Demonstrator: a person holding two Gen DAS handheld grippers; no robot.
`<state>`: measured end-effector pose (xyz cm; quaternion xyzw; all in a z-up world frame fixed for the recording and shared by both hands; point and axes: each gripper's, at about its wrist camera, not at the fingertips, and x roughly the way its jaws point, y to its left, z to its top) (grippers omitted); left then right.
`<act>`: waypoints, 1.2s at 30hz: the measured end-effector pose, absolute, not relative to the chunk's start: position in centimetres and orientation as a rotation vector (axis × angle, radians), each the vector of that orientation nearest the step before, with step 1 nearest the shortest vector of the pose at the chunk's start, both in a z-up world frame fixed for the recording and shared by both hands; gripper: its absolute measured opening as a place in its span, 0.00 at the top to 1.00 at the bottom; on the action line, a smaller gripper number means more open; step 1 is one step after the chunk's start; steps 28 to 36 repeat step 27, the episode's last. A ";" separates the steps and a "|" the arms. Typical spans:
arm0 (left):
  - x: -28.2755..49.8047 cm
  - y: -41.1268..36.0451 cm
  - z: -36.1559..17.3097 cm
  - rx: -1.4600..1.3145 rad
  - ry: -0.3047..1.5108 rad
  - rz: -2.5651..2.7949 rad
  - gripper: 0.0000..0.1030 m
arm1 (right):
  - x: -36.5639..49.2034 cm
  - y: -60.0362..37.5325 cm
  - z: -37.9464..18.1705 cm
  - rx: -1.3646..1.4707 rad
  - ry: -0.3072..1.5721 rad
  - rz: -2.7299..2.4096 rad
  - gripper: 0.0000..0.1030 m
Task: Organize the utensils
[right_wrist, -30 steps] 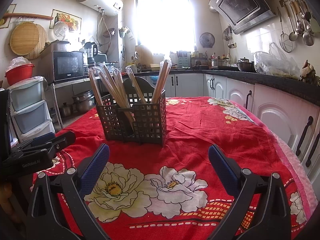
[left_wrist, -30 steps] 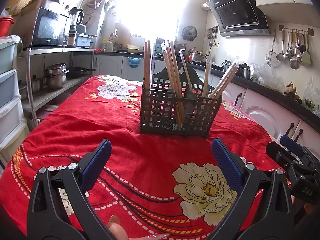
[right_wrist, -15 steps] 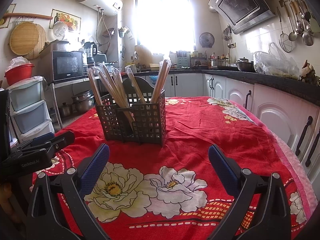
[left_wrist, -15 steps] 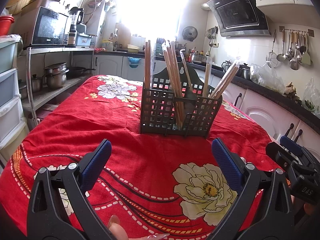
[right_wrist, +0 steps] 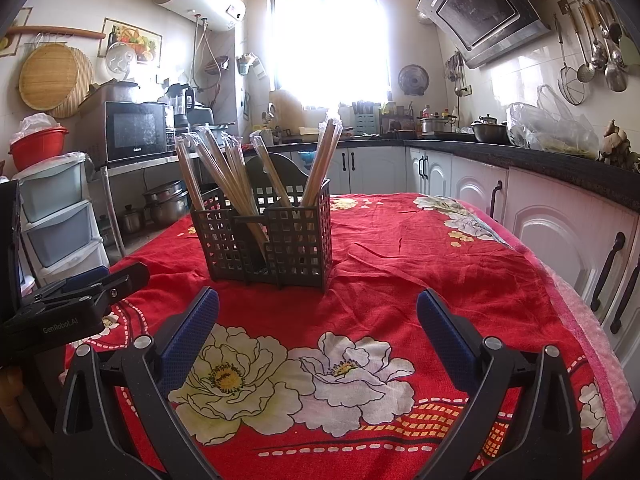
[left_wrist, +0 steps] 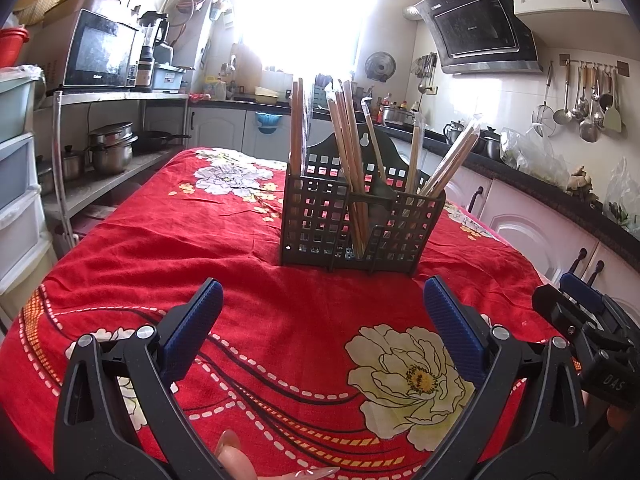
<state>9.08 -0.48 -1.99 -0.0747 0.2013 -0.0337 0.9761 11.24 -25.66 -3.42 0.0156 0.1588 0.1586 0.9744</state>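
A dark grid utensil caddy (left_wrist: 360, 228) stands upright on the red flowered tablecloth (left_wrist: 248, 256), with several wrapped wooden chopsticks (left_wrist: 352, 148) standing in its compartments. It also shows in the right wrist view (right_wrist: 264, 240) with the chopsticks (right_wrist: 224, 176). My left gripper (left_wrist: 322, 312) is open and empty, low over the cloth, short of the caddy. My right gripper (right_wrist: 318, 316) is open and empty, also short of the caddy. Each gripper shows at the other view's edge: the right one (left_wrist: 588, 328), the left one (right_wrist: 76, 304).
A metal shelf with pots (left_wrist: 108, 152) and plastic drawers (right_wrist: 60, 216) stand to the left of the table. White cabinets and a dark counter (right_wrist: 560, 208) run along the right. The table edge (right_wrist: 592, 320) drops off on the right.
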 end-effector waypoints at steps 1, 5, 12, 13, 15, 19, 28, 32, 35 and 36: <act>9.1 -0.5 -2.0 -0.151 0.406 -0.069 0.10 | 11.3 -25.7 -3.4 0.031 0.321 0.320 0.06; 8.9 -0.5 -2.0 -0.159 0.403 -0.080 0.10 | 11.3 -25.7 -3.4 0.033 0.322 0.319 0.06; 9.1 -0.9 -2.1 -0.149 0.424 -0.024 0.10 | 11.3 -25.9 -3.6 0.039 0.328 0.311 0.06; 9.1 -0.9 -2.0 -0.147 0.425 -0.017 0.10 | 11.3 -25.9 -3.6 0.040 0.329 0.309 0.06; 8.9 -0.9 -2.0 -0.150 0.422 -0.010 0.10 | 11.3 -26.0 -3.5 0.045 0.331 0.305 0.06; 8.5 -0.5 -1.5 -0.181 0.427 -0.005 0.10 | 11.6 -26.5 -3.4 0.068 0.350 0.299 0.06; 13.0 8.2 0.0 -0.160 0.662 0.116 0.10 | 21.2 -34.2 -2.8 0.064 0.668 0.085 0.06; 13.0 8.2 0.0 -0.160 0.662 0.116 0.10 | 21.2 -34.2 -2.8 0.064 0.668 0.085 0.06; 13.0 8.2 0.0 -0.160 0.662 0.116 0.10 | 21.2 -34.2 -2.8 0.064 0.668 0.085 0.06; 13.0 8.2 0.0 -0.160 0.662 0.116 0.10 | 21.2 -34.2 -2.8 0.064 0.668 0.085 0.06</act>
